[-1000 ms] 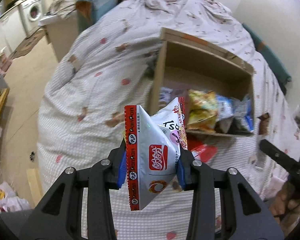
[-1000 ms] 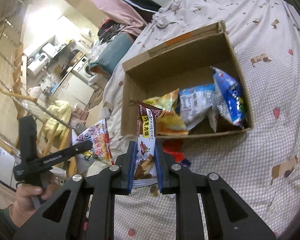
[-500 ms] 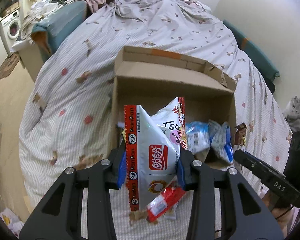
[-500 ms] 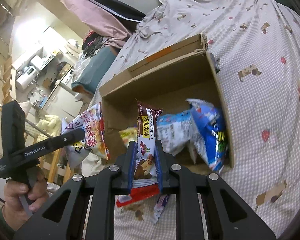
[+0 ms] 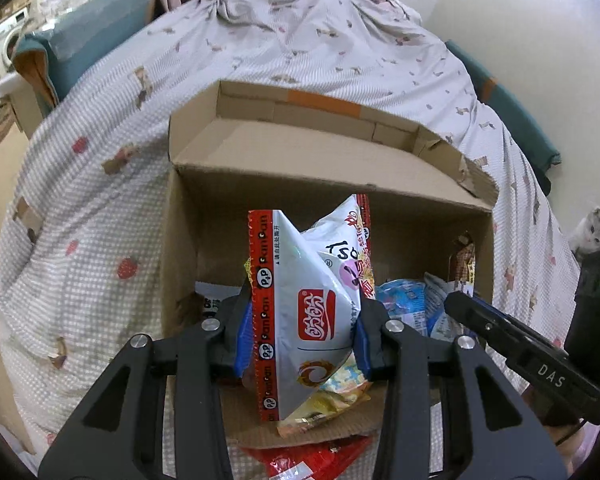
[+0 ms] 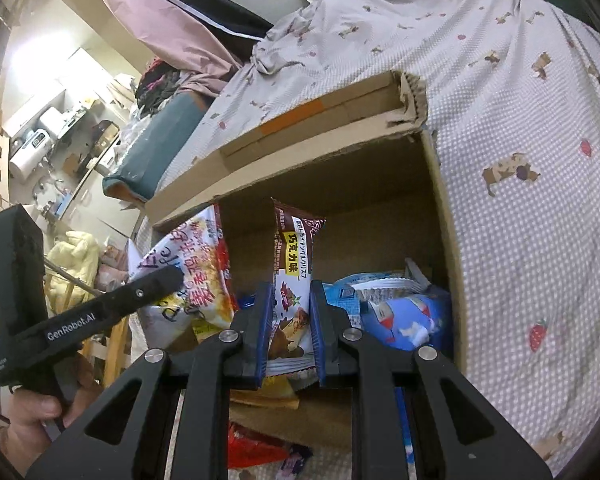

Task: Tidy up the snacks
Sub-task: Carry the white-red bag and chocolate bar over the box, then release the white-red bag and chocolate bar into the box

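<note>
My left gripper (image 5: 302, 332) is shut on a white snack bag with a red edge (image 5: 312, 304), held over the near left part of the open cardboard box (image 5: 320, 152). In the right wrist view, my right gripper (image 6: 290, 320) is shut on a brown chocolate wafer packet (image 6: 294, 264), upright over the same cardboard box (image 6: 440, 208). Blue packets (image 6: 404, 316) lie inside at the right, and a yellow packet (image 5: 328, 400) lies under the white bag. The left gripper's body (image 6: 112, 304) with its white snack bag (image 6: 196, 276) shows at the left there.
The box lies on a bed with a checked quilt (image 5: 100, 208). A red packet (image 5: 312, 460) lies on the quilt in front of the box's near wall. A cat (image 5: 592, 232) sits at the far right. A person's hand (image 6: 32, 408) holds the left tool.
Both grippers have moved closer to the box with their packets still held; the box now fills the views and the packets hang over its opening.
</note>
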{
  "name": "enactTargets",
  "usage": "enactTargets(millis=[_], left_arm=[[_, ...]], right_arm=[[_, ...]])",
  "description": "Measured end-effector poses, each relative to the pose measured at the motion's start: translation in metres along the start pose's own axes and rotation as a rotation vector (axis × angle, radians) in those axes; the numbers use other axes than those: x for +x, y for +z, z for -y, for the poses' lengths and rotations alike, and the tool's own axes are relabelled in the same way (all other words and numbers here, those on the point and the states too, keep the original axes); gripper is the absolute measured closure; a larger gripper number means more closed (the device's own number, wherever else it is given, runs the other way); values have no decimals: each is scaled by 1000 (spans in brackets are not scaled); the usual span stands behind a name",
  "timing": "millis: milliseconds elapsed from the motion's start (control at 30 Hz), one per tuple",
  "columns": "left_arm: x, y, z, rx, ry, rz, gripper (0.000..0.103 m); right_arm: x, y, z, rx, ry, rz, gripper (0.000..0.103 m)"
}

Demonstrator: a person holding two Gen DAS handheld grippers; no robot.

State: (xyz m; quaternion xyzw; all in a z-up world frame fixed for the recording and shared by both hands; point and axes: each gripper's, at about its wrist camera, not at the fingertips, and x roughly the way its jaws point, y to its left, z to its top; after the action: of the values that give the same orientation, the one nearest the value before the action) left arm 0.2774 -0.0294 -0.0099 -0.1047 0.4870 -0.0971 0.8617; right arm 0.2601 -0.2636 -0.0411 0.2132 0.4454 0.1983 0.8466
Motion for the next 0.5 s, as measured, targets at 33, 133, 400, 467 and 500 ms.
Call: enactTargets(millis=[33, 133, 400, 467, 500], left_arm=[[2, 0, -2, -6, -12, -6, 67], [4, 2, -5, -10, -19, 0, 67], [4, 1, -2, 0, -18, -3, 66], [4, 1, -1, 5, -15, -1, 66], [4, 1, -1, 5, -13, -2, 66]], right_arm=[[2, -1, 2, 6, -1, -5, 84], [6, -3, 8, 27, -12, -17, 84], [10, -3, 13, 62, -9, -27, 84], [10, -4, 13, 62, -10, -24, 84], [10, -4, 14, 65, -9, -23, 84]])
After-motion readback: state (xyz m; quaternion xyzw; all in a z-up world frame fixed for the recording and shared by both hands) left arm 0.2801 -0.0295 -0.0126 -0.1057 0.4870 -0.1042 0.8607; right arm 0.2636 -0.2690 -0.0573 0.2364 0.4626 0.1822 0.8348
